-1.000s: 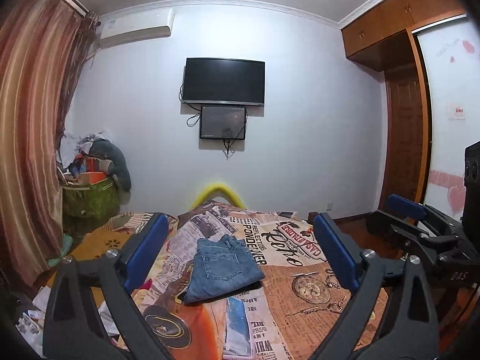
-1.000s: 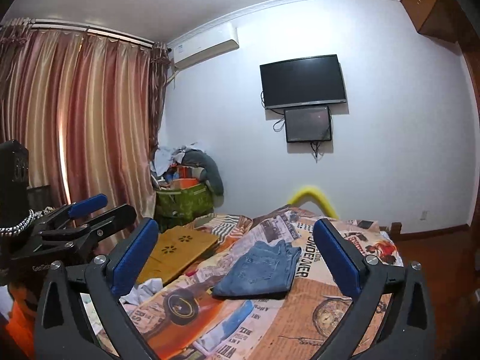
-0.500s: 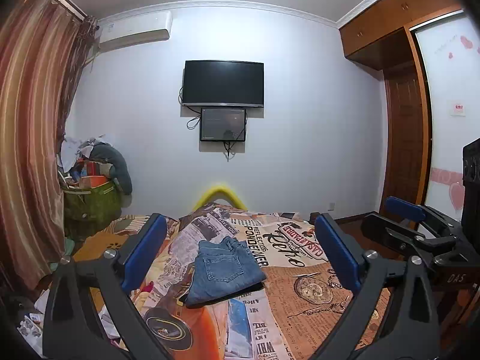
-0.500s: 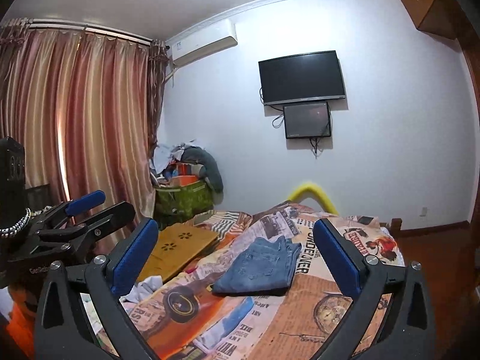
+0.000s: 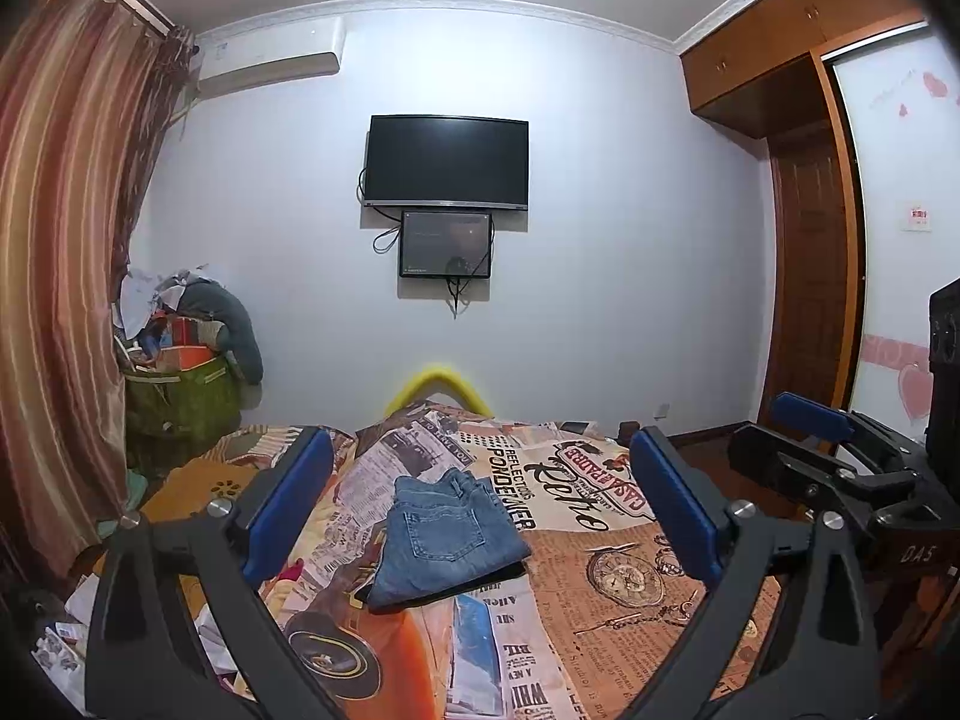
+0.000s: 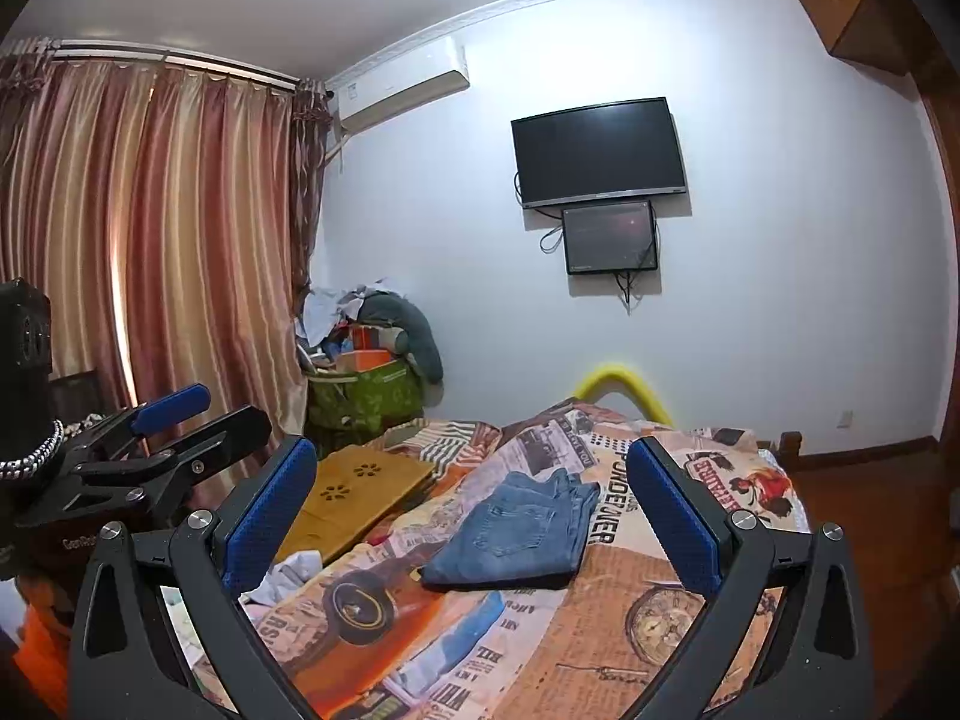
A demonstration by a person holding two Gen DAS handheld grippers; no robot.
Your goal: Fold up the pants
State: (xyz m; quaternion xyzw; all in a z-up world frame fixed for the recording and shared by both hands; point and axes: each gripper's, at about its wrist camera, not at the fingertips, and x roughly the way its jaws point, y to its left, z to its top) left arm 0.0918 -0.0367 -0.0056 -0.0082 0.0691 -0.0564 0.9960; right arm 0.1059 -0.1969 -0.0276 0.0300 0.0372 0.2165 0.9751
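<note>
- Curtains (image 6: pixel 150 240) of striped, satiny pink-gold cloth hang in long pleats at the left, beside a green bag (image 6: pixel 366 396) heaped with soft clutter.
- We hold our left claw (image 5: pixel 480 510) released, blue ribbed pads spread wide, gripping nothing, raised above the near end of the bed.
- Pants (image 5: pixel 447 534) of faded blue denim lie folded into a compact rectangle, back pocket up, in the middle of the bed (image 5: pixel 600 600), whose cover is a glossy newspaper-and-clock print in orange.
- Our right claw (image 6: pixel 474 516) is likewise released and empty, clear of the pants.
- We see a flat wooden board (image 6: pixel 354 492) on the bed's left side.
- A black television (image 5: pixel 447 162) and smaller screen (image 5: pixel 446 244) hang on the pale wall; a wooden wardrobe (image 5: pixel 798 48) stands right.
</note>
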